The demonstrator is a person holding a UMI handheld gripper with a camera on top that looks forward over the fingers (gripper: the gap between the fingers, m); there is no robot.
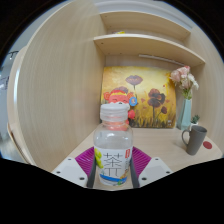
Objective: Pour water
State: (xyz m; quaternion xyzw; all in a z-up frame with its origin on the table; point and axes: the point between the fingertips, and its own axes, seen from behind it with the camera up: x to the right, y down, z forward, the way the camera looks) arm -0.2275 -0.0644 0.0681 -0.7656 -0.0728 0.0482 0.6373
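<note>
One bottle point(114, 140) filled the middle of the gripper view, held upright in the tongs point(114, 166), whose two magenta pads point(85, 160) pressed against its sides at label height. By my reading the carry step was in hand: the cap was on, so nothing could be poured yet. The bottle looked like clear, smooth plastic with a pale printed label and a rounded shoulder under a reddish cap. To its right, toward the back right corner of the pale wooden surface point(165, 150), stood a dark mug point(194, 138) with a handle, probably ceramic. The next move likely called for uncapping, then bringing the neck over the mug's rim and tilting slowly.
</note>
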